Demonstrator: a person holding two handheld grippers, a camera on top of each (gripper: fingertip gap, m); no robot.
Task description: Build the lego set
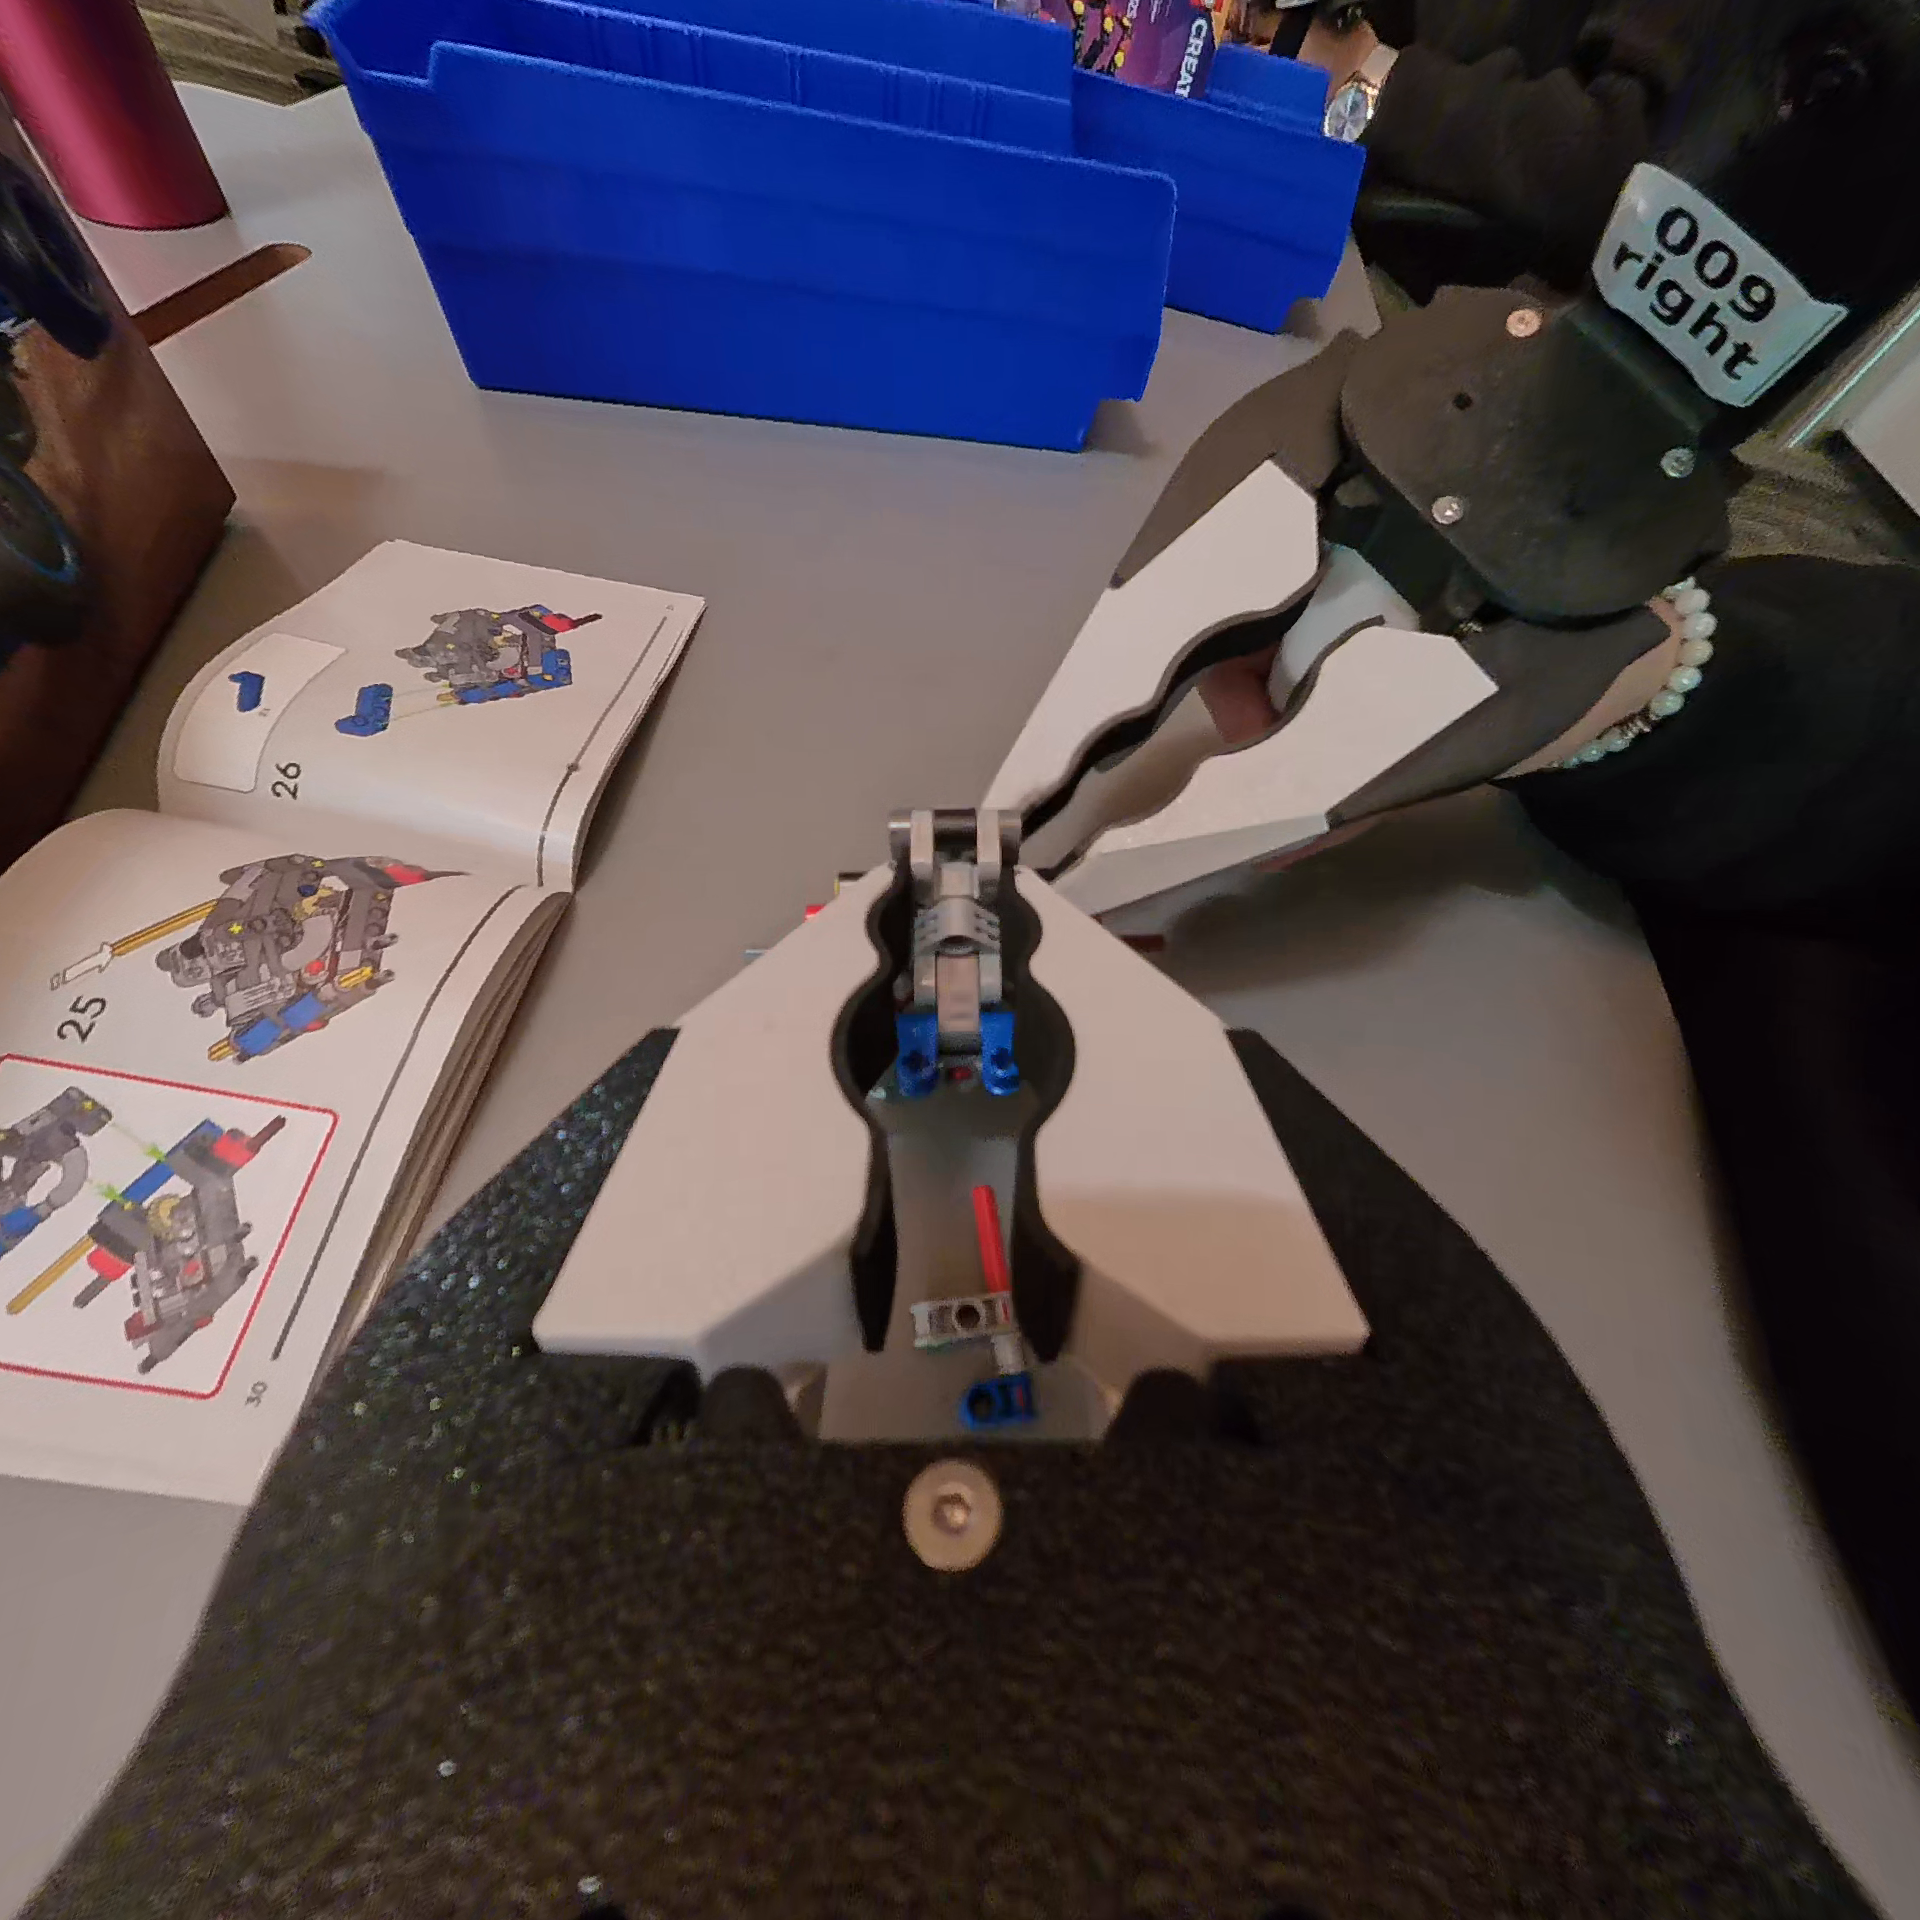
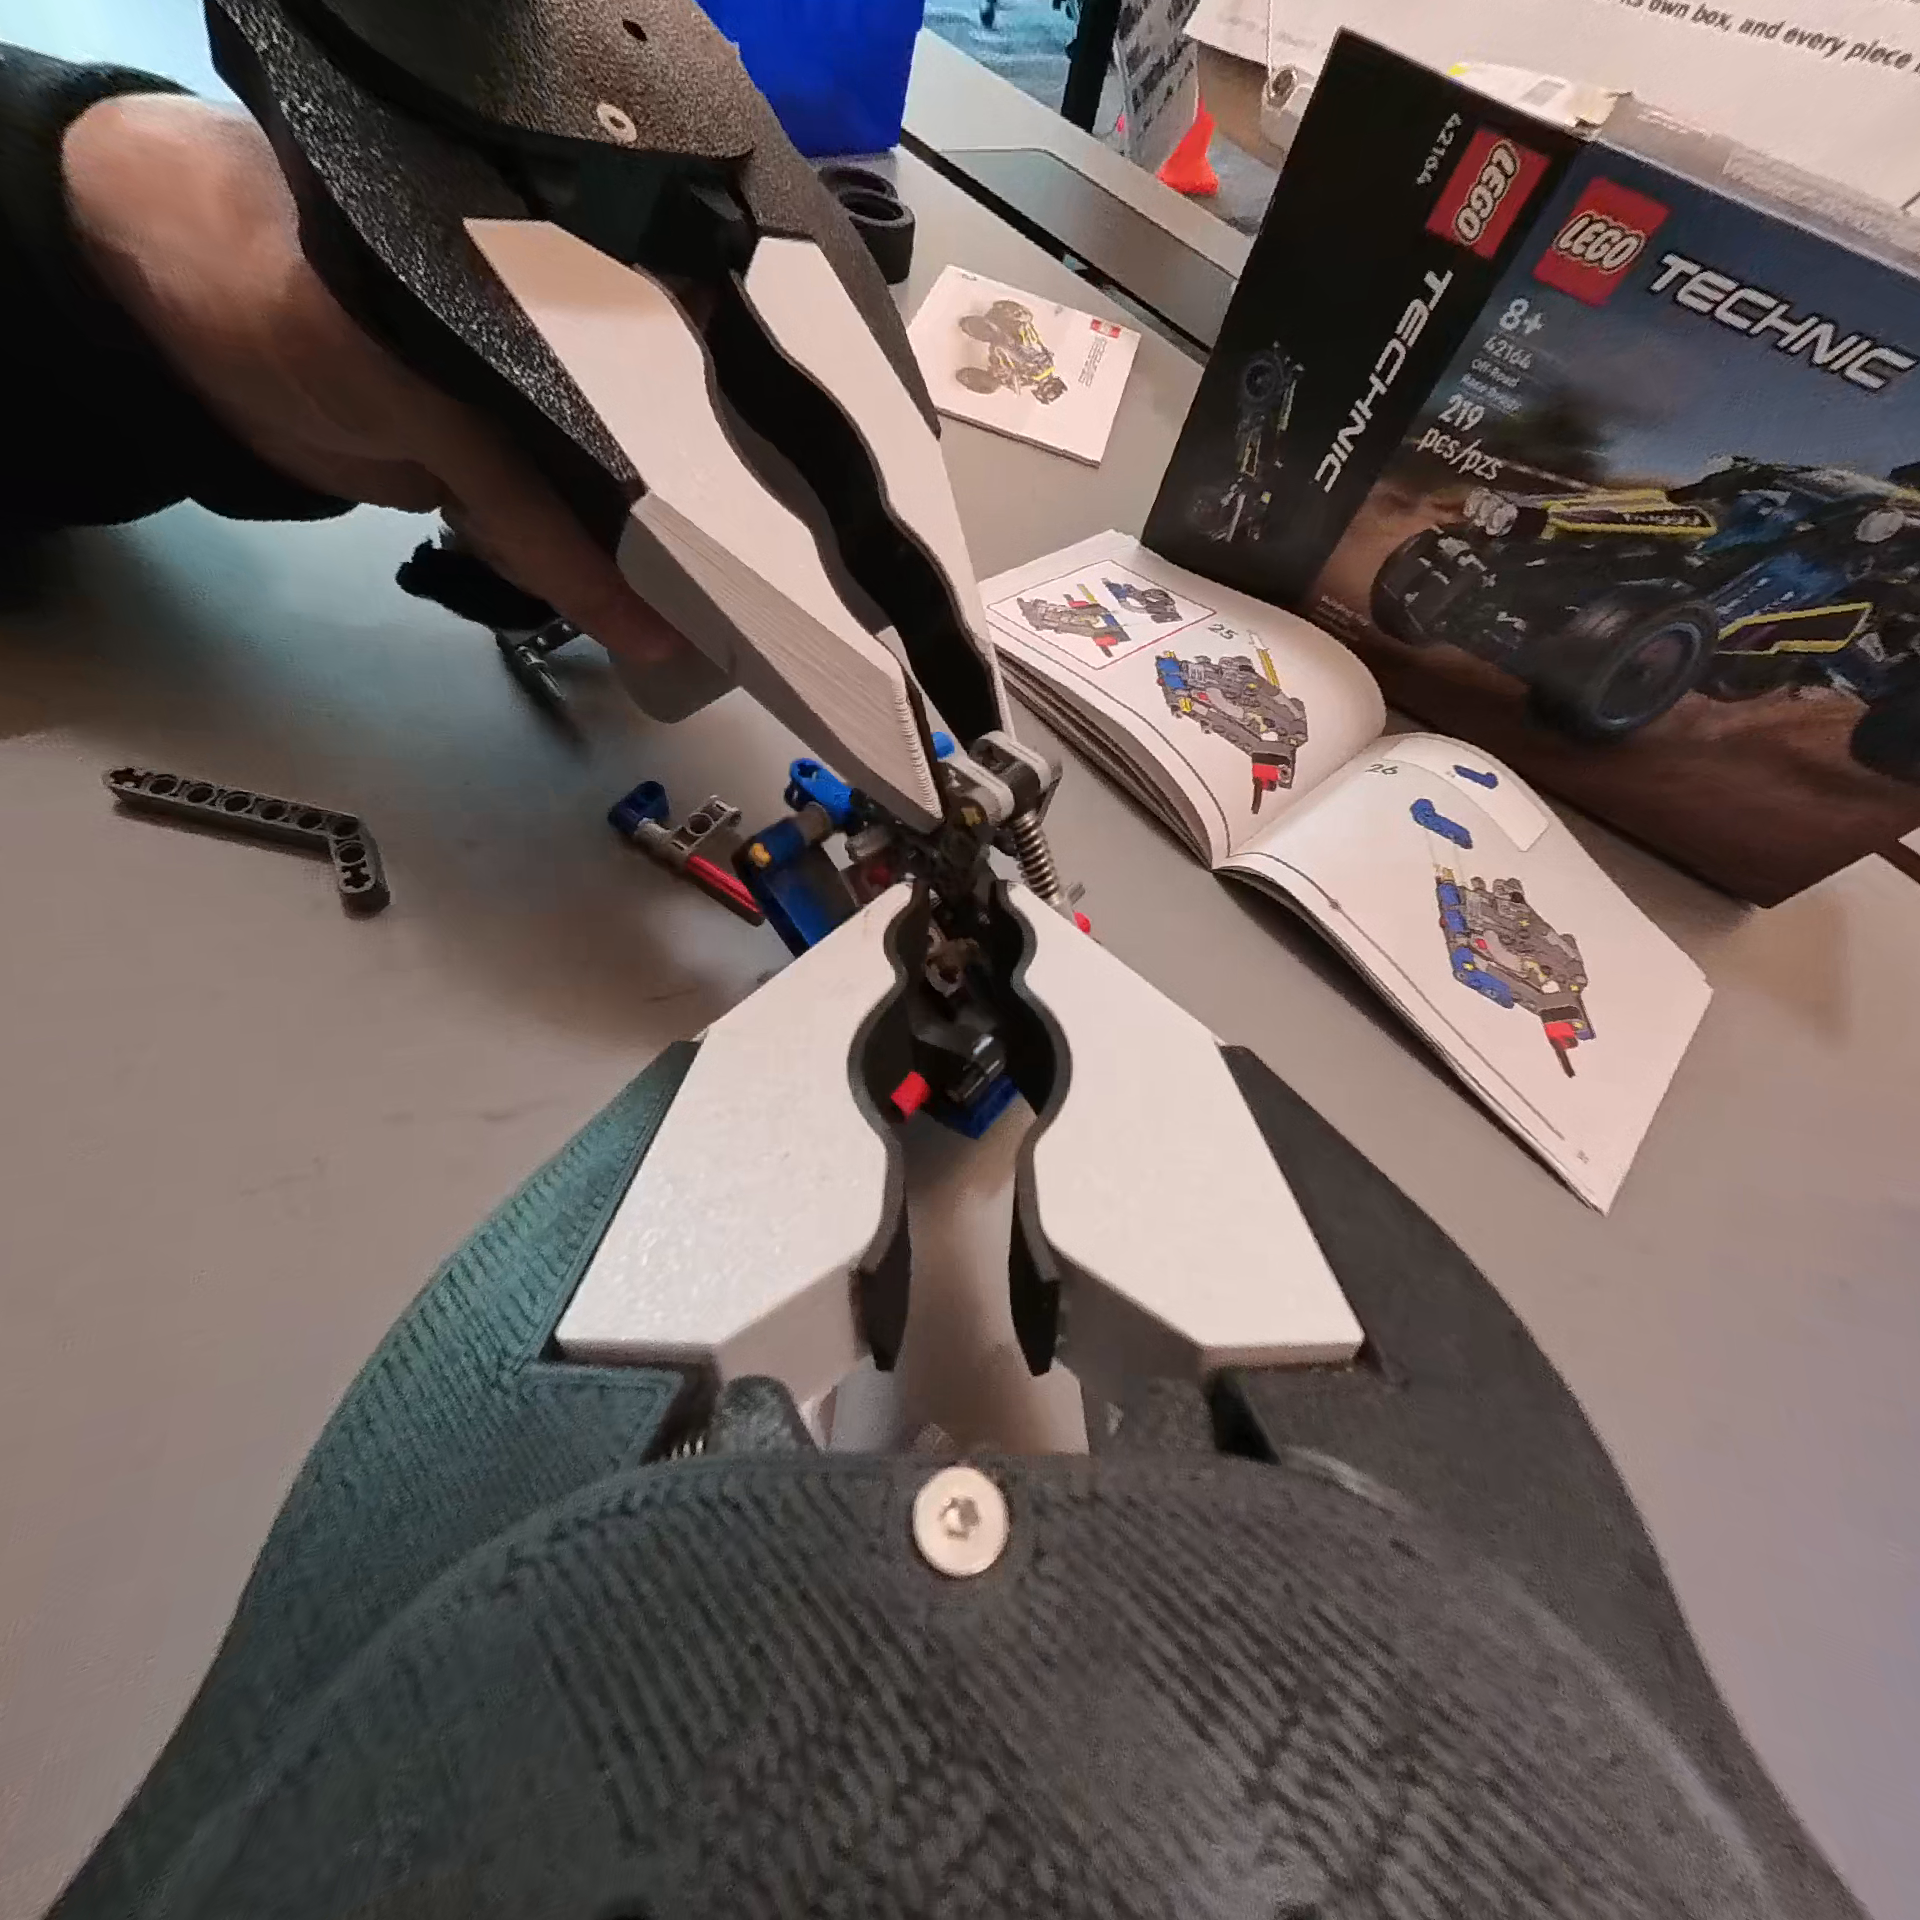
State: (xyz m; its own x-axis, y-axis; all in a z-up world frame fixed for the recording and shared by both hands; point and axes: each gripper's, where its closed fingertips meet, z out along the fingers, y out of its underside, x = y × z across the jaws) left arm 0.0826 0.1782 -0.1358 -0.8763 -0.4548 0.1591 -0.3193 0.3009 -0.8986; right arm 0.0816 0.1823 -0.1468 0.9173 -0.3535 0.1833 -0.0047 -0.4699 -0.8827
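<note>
A partly built Lego assembly, grey with blue parts and a spring, is held above the grey table by both grippers. My left gripper is shut on it from the near side. My right gripper is shut on its other end, where black, red and blue parts show. In the right wrist view the left gripper comes down from the upper left onto the grey top link. In the left wrist view the right gripper reaches in from the upper right.
Loose pieces lie under the grippers: a red axle with a grey connector, a blue connector, a black L-shaped beam. The open instruction booklet lies left, blue bins behind, and the Lego box and a small leaflet beyond. Less than 4 cm separates the two grippers' tips.
</note>
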